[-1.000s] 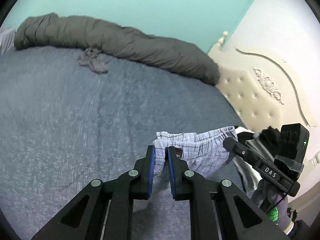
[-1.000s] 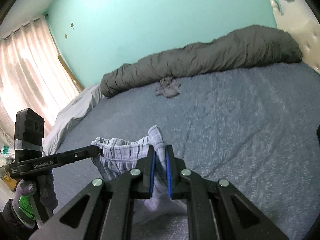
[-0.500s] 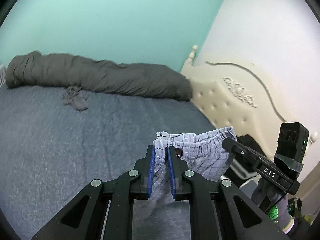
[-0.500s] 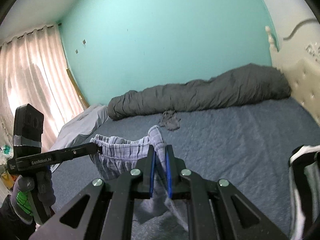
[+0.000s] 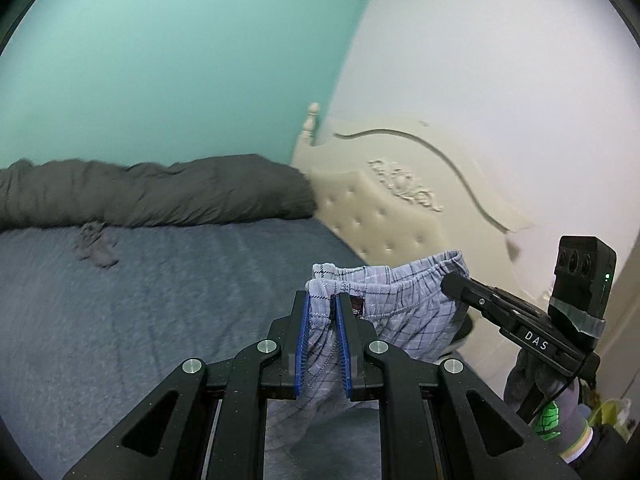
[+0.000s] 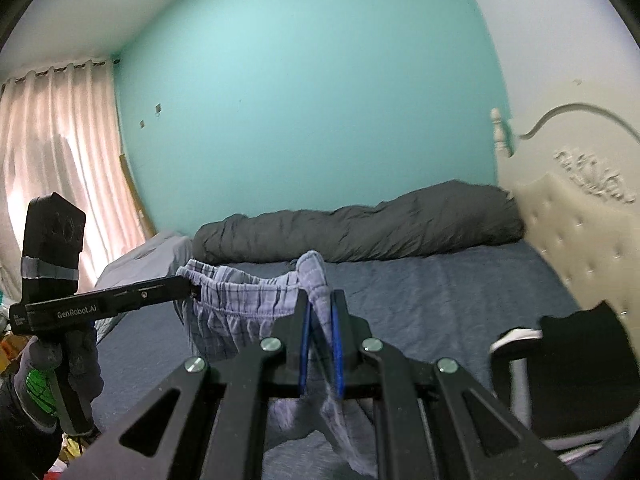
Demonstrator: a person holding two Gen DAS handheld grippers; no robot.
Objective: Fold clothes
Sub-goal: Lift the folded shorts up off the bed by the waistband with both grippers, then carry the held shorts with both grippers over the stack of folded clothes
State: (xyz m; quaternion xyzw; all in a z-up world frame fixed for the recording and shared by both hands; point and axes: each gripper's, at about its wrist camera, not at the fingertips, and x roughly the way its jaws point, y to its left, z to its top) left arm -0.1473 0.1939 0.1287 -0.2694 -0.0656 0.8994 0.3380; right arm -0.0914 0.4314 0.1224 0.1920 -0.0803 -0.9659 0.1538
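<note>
Light blue checked shorts (image 5: 404, 312) hang in the air above the blue bed (image 5: 160, 320), stretched by their elastic waistband between both grippers. My left gripper (image 5: 322, 300) is shut on one end of the waistband. My right gripper (image 6: 318, 300) is shut on the other end. In the left wrist view the right gripper (image 5: 452, 284) grips the band at the right. In the right wrist view the left gripper (image 6: 192, 288) reaches in from the left, and the shorts (image 6: 240, 304) sag between the two. The legs drop out of sight behind the fingers.
A rolled dark grey duvet (image 5: 152, 196) lies along the far edge of the bed by the teal wall. A small grey garment (image 5: 94, 246) lies crumpled before it. A cream tufted headboard (image 5: 380, 220) stands at the right. A black and white garment (image 6: 560, 360) is near right. Curtains (image 6: 60, 152) hang left.
Both grippers have risen with the shorts, which now hang clear of the bed. The views have tipped up, showing more wall and headboard and less bed.
</note>
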